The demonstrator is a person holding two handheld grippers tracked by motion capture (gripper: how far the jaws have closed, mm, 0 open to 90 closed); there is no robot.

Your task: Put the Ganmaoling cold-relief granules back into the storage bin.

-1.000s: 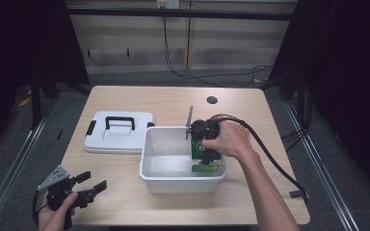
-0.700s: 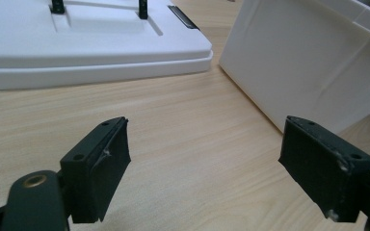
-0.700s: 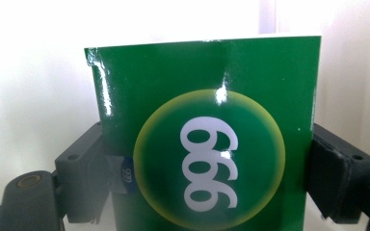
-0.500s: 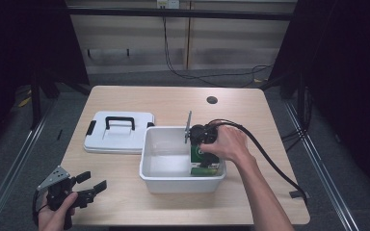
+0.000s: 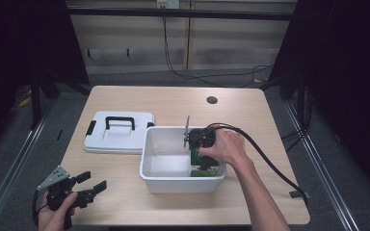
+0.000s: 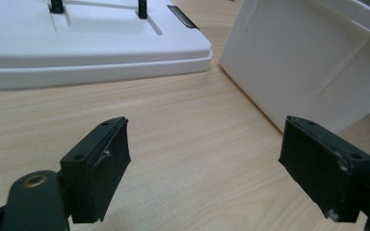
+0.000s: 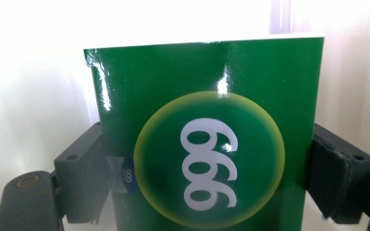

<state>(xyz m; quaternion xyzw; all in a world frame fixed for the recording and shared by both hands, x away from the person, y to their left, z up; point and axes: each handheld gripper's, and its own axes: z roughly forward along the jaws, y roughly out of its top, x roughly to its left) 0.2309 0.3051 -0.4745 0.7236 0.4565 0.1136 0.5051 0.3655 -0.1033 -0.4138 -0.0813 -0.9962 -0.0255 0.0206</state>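
A glossy green box [image 7: 207,159] with a yellow-ringed circle and white digits is pinched at both sides by my right gripper [image 7: 207,168], which is shut on it. From above, that right gripper [image 5: 200,153] points down into the white bin [image 5: 178,183], and the green box [image 5: 203,167] stands low at the bin's right front corner, partly hidden by the hand. My left gripper [image 5: 94,182] is held at the table's front left corner, open with nothing in it. Its jaws [image 6: 207,159] stand wide apart over bare wood.
The bin's white lid [image 5: 118,134] with a black handle lies flat to the left of the bin. It also appears ahead of the left gripper as the lid [image 6: 77,38], beside the bin wall [image 6: 318,62]. A black cable [image 5: 270,163] trails right across the table.
My right gripper has sunk lower into the bin with the green box, toward the bin's front right corner. The left gripper has stayed in place.
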